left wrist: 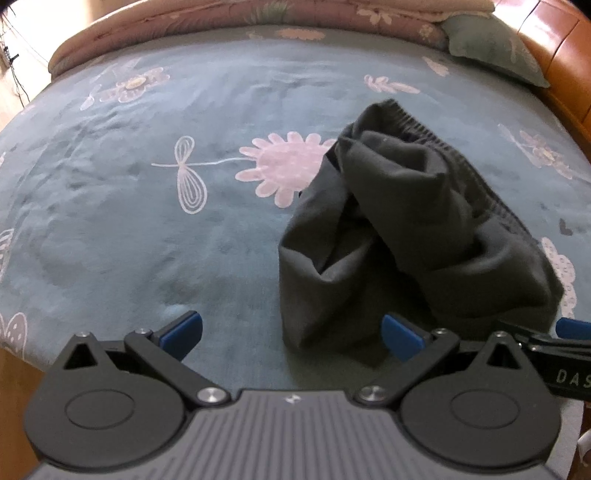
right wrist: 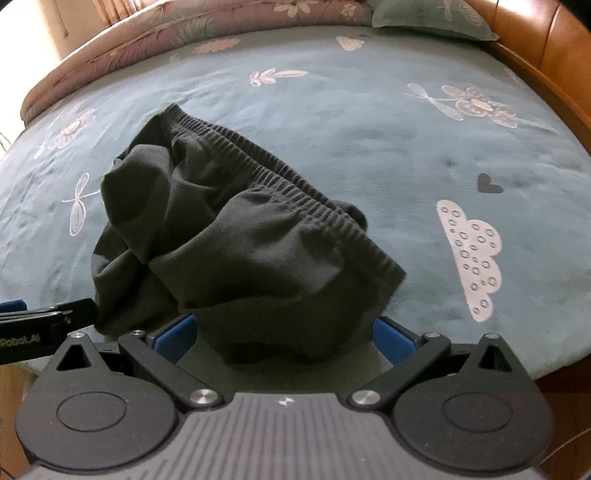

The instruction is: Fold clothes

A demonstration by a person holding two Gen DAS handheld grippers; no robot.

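Gaping wide, the left gripper (left wrist: pixel 291 334) hovers low over the bedspread (left wrist: pixel 129 206), its blue pads (left wrist: pixel 183 330) far apart and gripping nothing; the crumpled dark shorts (left wrist: pixel 406 236) heap begins between them and rises toward 1 o'clock. The right gripper (right wrist: pixel 284 338) also stands spread, and the shorts' lower fold sags between its fingers at 12 o'clock, though contact is unclear. Farther on, the elastic waistband (right wrist: pixel 266 170) runs diagonally; beyond lie a green pillow (right wrist: pixel 428 14) and a pink quilt (right wrist: pixel 155 33).
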